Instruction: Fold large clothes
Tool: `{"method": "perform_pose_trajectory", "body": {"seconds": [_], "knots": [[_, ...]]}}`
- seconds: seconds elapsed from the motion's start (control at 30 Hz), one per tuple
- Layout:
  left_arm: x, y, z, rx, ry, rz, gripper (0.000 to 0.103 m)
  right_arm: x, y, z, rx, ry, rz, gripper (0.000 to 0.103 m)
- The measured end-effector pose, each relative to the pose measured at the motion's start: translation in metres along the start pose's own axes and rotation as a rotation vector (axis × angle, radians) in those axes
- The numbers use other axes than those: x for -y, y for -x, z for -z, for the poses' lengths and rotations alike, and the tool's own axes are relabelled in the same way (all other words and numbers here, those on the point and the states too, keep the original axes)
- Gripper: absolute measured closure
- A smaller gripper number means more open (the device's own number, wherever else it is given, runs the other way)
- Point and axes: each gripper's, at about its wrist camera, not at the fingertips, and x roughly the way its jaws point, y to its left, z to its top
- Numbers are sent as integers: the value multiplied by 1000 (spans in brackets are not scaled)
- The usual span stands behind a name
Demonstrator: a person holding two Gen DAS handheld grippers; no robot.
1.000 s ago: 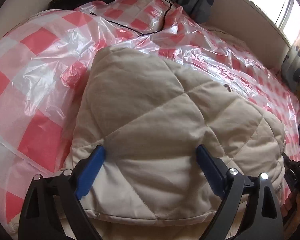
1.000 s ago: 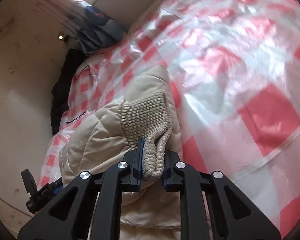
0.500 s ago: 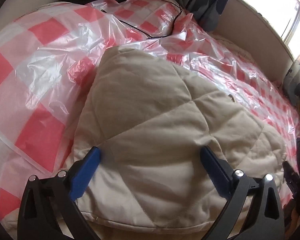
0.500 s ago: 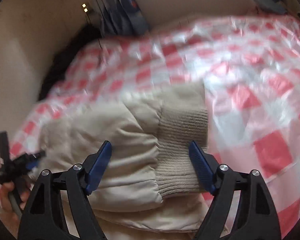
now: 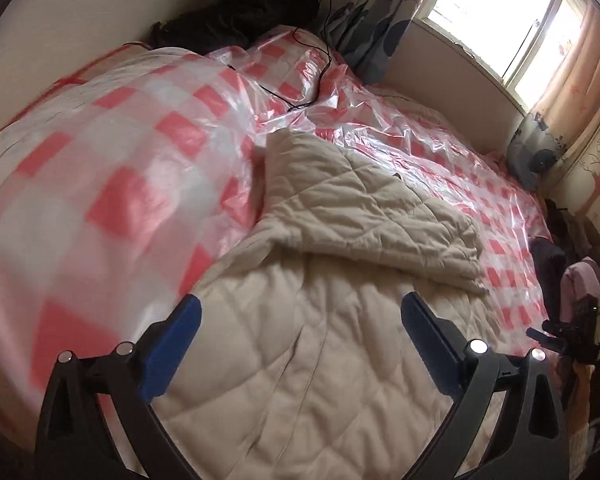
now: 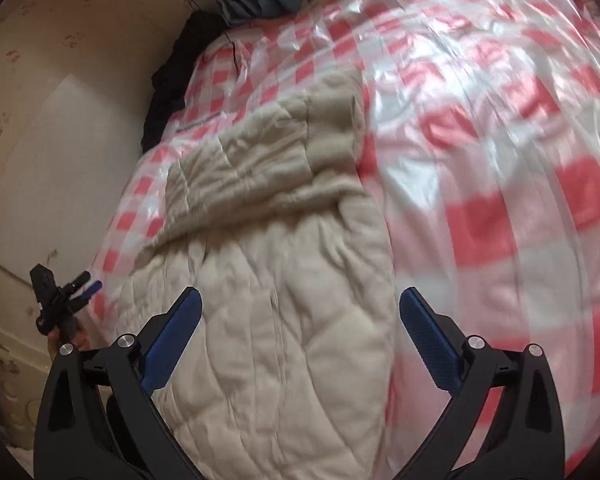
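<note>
A beige quilted jacket [image 5: 340, 360] lies on the bed, with one part folded over its upper half [image 5: 372, 216]. My left gripper [image 5: 300, 320] hovers above the jacket's near part, open, holding nothing. In the right wrist view the jacket [image 6: 268, 300] stretches away, its ribbed knit cuff [image 6: 336, 120] resting at the far end. My right gripper [image 6: 300, 316] is above the near end; its jaws are opening and the pads touch nothing. Each gripper shows in the other's view: the right gripper [image 5: 560, 332] at the right edge, the left gripper [image 6: 60, 296] at the left edge.
A red and white checked plastic sheet [image 5: 120, 168] covers the bed. Black clothing [image 5: 240, 12] and a black cable [image 5: 300, 96] lie at the far end by the wall. A window [image 5: 500, 12] with curtains is at the right. A pale wall [image 6: 60, 140] runs along the bed.
The right gripper let go of the knit cuff and opened wide. Both grippers pulled back and up from the jacket, so more of the bed shows.
</note>
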Motion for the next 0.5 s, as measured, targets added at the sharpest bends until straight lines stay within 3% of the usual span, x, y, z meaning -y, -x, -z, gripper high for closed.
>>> {"method": "perform_pose_trajectory", "body": {"seconds": [0.17, 0.23, 0.4, 0.5], "knots": [[-59, 48, 58, -120, 95, -26, 7, -1, 6, 76, -224, 7, 15, 7], [-74, 53, 77, -176, 133, 6, 7, -3, 5, 98, -288, -11, -14, 7], [-109, 41, 120, -296, 306, 80, 7, -14, -7, 138, -444, -19, -24, 7], [-119, 22, 140, -361, 385, 95, 7, -12, -19, 149, -486, -57, -53, 7]]}}
